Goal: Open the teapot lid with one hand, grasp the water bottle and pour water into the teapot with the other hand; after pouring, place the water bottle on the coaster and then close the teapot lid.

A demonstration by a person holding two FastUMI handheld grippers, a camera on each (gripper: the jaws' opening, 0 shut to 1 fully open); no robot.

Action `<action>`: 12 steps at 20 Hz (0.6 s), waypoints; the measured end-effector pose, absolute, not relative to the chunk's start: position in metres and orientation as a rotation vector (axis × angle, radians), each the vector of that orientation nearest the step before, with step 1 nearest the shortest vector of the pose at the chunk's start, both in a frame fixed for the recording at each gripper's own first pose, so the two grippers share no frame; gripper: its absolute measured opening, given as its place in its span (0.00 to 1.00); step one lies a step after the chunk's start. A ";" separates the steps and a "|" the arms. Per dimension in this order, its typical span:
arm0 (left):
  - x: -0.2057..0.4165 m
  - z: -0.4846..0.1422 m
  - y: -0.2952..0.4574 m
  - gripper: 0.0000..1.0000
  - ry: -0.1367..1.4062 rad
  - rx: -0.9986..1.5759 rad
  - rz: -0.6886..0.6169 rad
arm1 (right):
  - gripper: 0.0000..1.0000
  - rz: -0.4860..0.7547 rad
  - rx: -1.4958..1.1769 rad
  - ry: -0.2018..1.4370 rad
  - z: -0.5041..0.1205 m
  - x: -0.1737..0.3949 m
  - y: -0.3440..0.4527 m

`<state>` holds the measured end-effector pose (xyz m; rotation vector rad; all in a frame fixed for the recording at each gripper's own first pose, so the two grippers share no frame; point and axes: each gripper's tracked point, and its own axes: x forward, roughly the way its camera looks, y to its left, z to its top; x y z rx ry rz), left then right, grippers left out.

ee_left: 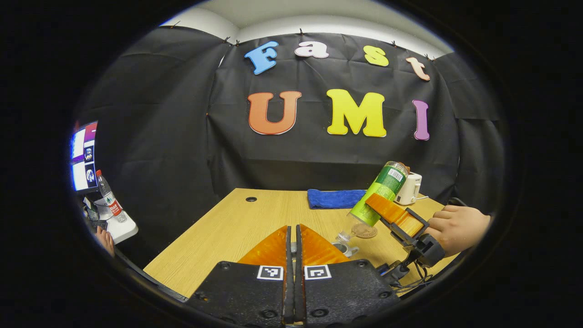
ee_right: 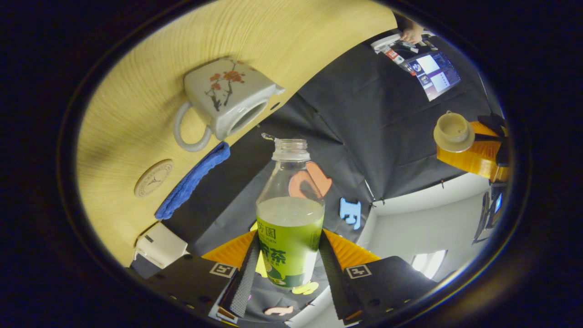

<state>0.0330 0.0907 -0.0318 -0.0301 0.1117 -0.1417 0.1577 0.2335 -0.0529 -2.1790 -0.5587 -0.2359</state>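
Observation:
My right gripper (ee_right: pixel 288 246) is shut on the green-labelled water bottle (ee_right: pixel 290 214), which has no cap and is partly full. In the left gripper view the bottle (ee_left: pixel 382 193) tilts neck-down over the teapot's opening (ee_left: pixel 345 248), held by the right gripper (ee_left: pixel 394 214) and a hand (ee_left: pixel 460 228). The white teapot (ee_right: pixel 225 98) with a plum-blossom print stands on the wooden table (ee_right: pixel 273 41), its mouth uncovered. The round coaster (ee_right: pixel 153 177) lies beside it. My left gripper (ee_left: pixel 294 230) has its fingers together; in the right gripper view it (ee_right: pixel 473 155) holds the teapot lid (ee_right: pixel 453 132) away from the pot.
A folded blue cloth (ee_left: pixel 336 198) and a small white device (ee_left: pixel 408 188) lie at the table's far edge. Off the table to the left are a monitor (ee_left: pixel 84 155), another bottle (ee_left: pixel 109 196) on a white stand, and a person's hand (ee_left: pixel 105 239).

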 end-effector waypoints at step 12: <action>0.038 -0.036 0.093 0.03 0.122 -0.024 -0.130 | 0.72 -0.157 -1.938 -0.448 -0.061 0.163 0.210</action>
